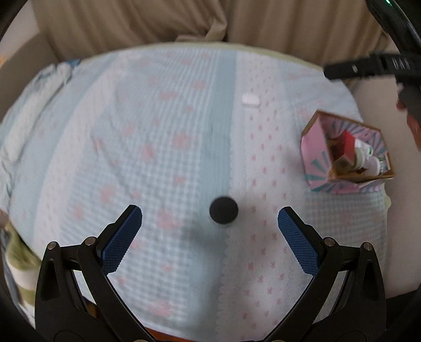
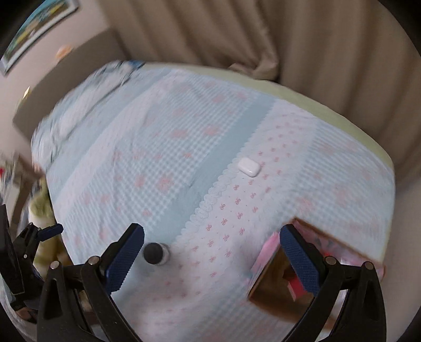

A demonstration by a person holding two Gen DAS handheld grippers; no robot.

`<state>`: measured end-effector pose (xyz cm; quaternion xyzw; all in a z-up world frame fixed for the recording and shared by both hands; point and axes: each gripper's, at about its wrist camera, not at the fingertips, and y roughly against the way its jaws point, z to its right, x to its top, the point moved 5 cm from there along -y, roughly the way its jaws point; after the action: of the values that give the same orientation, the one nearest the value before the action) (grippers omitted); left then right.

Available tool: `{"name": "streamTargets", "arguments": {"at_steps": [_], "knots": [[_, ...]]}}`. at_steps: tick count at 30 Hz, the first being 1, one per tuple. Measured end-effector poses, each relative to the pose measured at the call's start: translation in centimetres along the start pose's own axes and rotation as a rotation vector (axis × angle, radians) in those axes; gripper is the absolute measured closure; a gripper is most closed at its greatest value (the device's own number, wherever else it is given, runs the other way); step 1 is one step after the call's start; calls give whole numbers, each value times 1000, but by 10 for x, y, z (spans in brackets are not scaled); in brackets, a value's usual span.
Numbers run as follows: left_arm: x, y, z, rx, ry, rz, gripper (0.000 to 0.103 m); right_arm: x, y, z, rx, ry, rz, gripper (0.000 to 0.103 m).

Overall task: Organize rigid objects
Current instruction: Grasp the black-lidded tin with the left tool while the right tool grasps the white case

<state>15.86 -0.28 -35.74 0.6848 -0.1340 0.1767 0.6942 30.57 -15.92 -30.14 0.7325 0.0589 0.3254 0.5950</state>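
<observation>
A small jar with a black lid (image 1: 223,210) stands on the blue and pink quilt (image 1: 158,147). My left gripper (image 1: 210,218) is open and empty, hovering with the jar between its fingertips and slightly ahead. The jar also shows in the right wrist view (image 2: 155,253), beside my right gripper's left finger. My right gripper (image 2: 211,238) is open and empty. A white earbud case (image 1: 250,100) lies farther back; it shows in the right wrist view (image 2: 249,166) too. A pink patterned cardboard box (image 1: 319,131) at the right holds a red box and white bottles.
Beige curtains (image 1: 158,23) hang behind the bed. Crumpled bedding (image 1: 44,86) lies at the far left. The box (image 2: 265,276) sits under my right gripper's right finger. The left gripper (image 2: 39,234) shows at the left edge of the right wrist view.
</observation>
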Motion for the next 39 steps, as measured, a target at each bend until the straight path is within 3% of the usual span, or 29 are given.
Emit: {"name": "streamTargets", "arguments": {"at_steps": [12, 19, 23, 25, 27, 30, 34, 37, 39], "knots": [[-51, -134, 17, 80, 103, -64, 4, 42, -161, 43, -3, 350, -168, 1], [-60, -178, 23, 67, 107, -79, 7, 54, -242, 63, -44, 502, -263, 1], [-57, -197, 27, 60, 113, -92, 10, 58, -284, 71, -56, 535, -325, 16], [-56, -204, 27, 57, 123, -101, 20, 62, -301, 75, -67, 551, -354, 22], [-52, -207, 27, 55, 131, -101, 21, 65, -310, 77, -65, 551, -379, 26], [-46, -207, 28, 39, 141, -88, 32, 73, -313, 76, -37, 553, -391, 27], [-42, -207, 26, 53, 149, -88, 50, 80, -316, 80, -21, 538, -420, 42], [-41, -206, 23, 45, 169, -88, 50, 86, -315, 83, -27, 542, -406, 57], [-40, -206, 23, 49, 168, -89, 50, 88, -314, 84, -32, 545, -402, 57]]}}
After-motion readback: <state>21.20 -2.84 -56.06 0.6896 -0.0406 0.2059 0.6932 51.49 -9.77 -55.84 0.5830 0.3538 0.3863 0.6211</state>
